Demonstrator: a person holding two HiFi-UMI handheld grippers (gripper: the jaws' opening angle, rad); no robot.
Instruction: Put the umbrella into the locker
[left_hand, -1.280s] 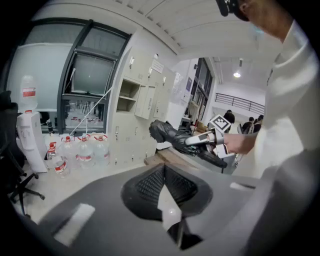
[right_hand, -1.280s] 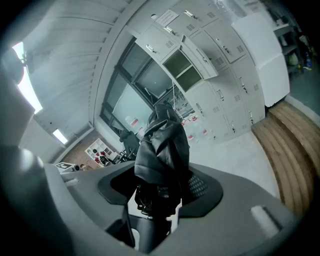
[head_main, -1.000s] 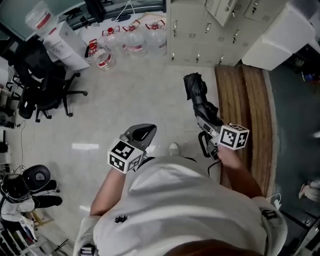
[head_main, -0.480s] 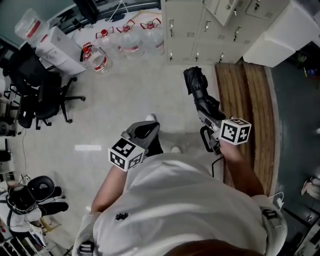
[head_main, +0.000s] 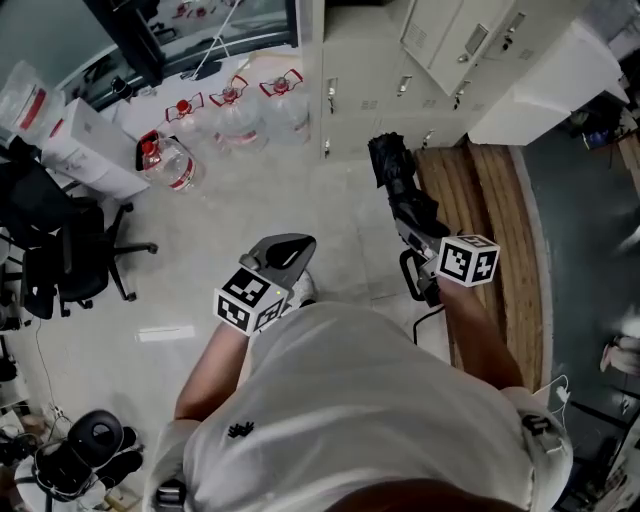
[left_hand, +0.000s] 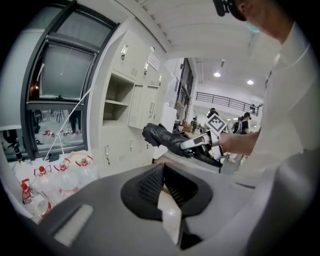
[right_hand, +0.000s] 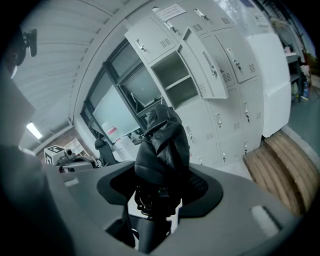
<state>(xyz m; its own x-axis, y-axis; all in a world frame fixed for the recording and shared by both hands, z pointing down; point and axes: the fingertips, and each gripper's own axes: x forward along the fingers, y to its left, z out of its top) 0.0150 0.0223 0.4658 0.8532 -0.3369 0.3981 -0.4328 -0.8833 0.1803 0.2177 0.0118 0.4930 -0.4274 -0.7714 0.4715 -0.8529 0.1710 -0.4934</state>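
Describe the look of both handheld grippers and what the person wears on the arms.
The left gripper and right gripper have grey moulded bodies with black ribbed pads. The left cube and right cube are white with black square markers. The person wears a white short-sleeved shirt.

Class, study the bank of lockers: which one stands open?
The locker just above the umbrella in the right gripper view. Its door is swung out, baring its inner shelf, while the neighbouring doors sit shut and flat.

Your umbrella (right_hand: 162, 145), centre frame, is matt black cloth; the lockers (right_hand: 220, 125) behind look smooth painted metal; lower-right planks (right_hand: 275, 165) are ridged wood.
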